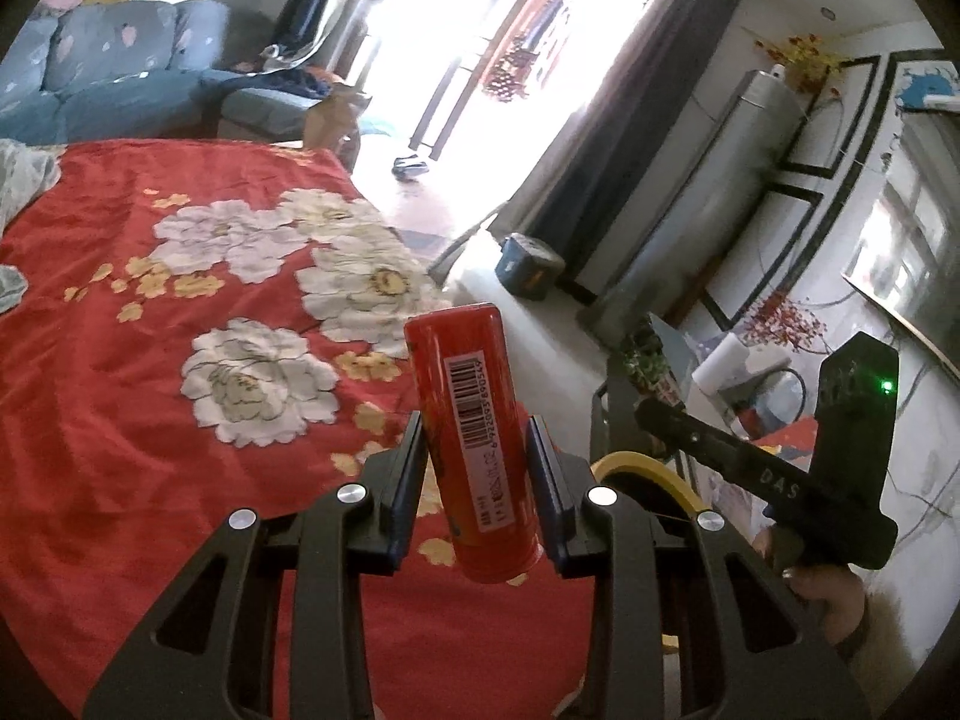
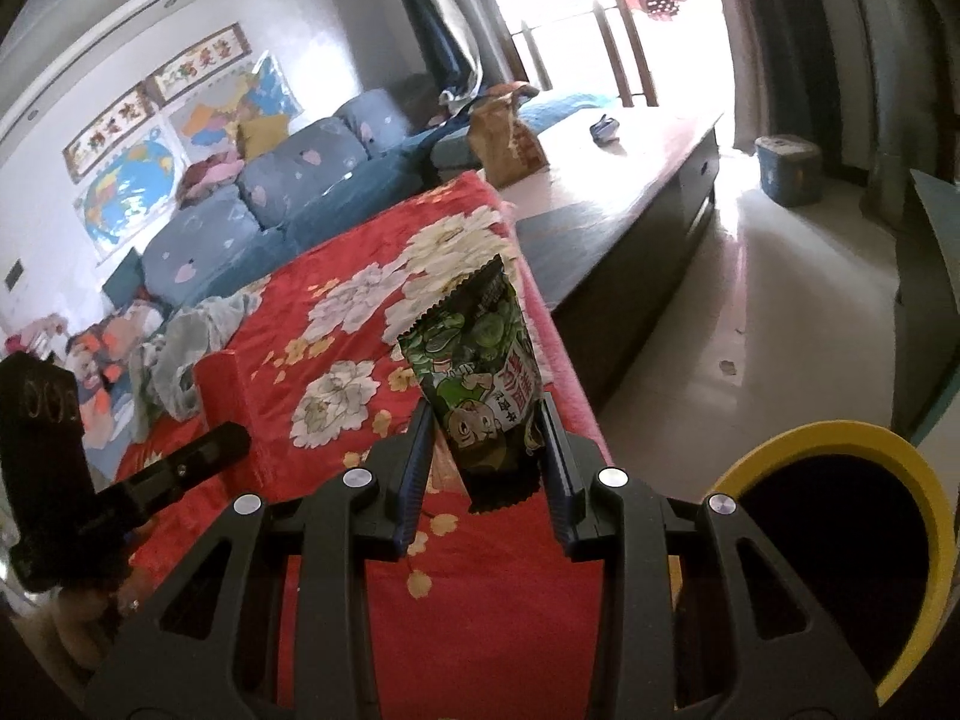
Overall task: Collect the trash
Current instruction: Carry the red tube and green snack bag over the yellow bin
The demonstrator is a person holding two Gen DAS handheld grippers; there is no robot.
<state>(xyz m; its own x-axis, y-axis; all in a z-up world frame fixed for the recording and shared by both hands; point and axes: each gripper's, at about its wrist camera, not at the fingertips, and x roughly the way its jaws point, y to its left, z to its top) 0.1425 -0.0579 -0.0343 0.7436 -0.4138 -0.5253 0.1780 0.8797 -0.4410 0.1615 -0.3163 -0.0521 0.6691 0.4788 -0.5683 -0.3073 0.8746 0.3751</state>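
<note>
My left gripper (image 1: 477, 450) is shut on a red can (image 1: 471, 438) with a barcode, held upright above the red flowered tablecloth (image 1: 150, 360). My right gripper (image 2: 486, 444) is shut on a green snack wrapper (image 2: 477, 372) and holds it above the same cloth (image 2: 480, 600). A bin with a yellow rim (image 2: 924, 480) and a dark inside stands at the lower right of the right wrist view; its rim also shows in the left wrist view (image 1: 654, 471). The right gripper's body (image 1: 828, 474) shows at the right of the left wrist view.
A blue sofa (image 2: 270, 204) stands behind the table. A dark low cabinet (image 2: 630, 240) with a brown paper bag (image 2: 507, 138) lies beyond the table's end. A blue stool (image 2: 786, 171) stands on the pale floor. Crumpled cloth (image 2: 180, 348) lies on the table's left.
</note>
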